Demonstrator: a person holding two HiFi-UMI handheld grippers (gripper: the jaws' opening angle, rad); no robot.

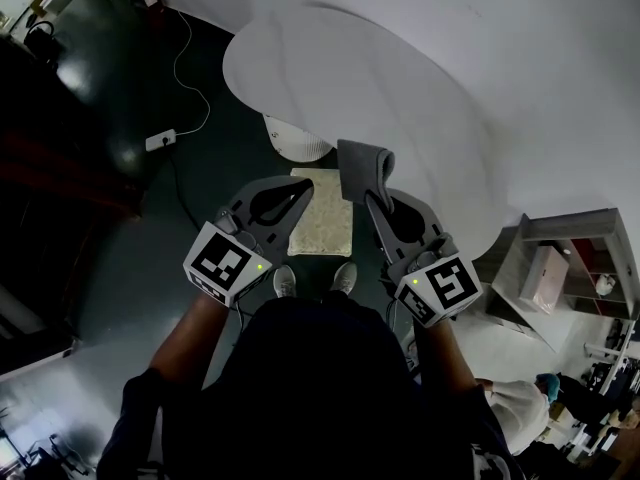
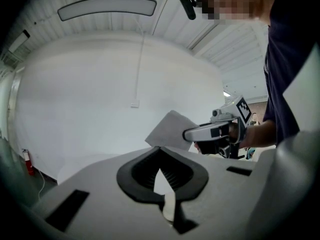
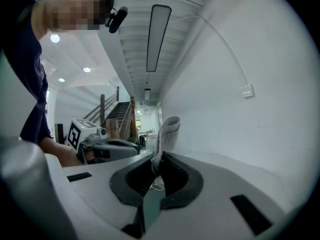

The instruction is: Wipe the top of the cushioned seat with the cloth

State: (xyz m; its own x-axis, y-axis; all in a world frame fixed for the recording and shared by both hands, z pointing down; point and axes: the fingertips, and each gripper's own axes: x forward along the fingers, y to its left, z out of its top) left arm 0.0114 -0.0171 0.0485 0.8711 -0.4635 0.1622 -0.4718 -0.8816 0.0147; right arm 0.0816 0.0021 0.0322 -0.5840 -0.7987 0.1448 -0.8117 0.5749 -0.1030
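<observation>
In the head view the cushioned seat (image 1: 322, 223), a pale beige rectangle, lies below and between my two grippers, just ahead of my shoes. My right gripper (image 1: 370, 196) is shut on a folded grey cloth (image 1: 362, 168), which sticks out past its tips over the seat's far right corner. The right gripper view shows the cloth (image 3: 167, 131) standing up from the closed jaws (image 3: 157, 156). My left gripper (image 1: 305, 186) is shut and holds nothing, at the seat's left edge. From the left gripper view (image 2: 159, 149) I see the cloth (image 2: 170, 130) held by the right gripper (image 2: 187, 134).
A white round object (image 1: 298, 140) stands just beyond the seat. A large white curved surface (image 1: 400, 68) fills the far side. A power strip (image 1: 160, 140) with a white cable lies on the dark floor at left. Grey shelves (image 1: 570, 268) stand at right, with another person (image 1: 520, 403) nearby.
</observation>
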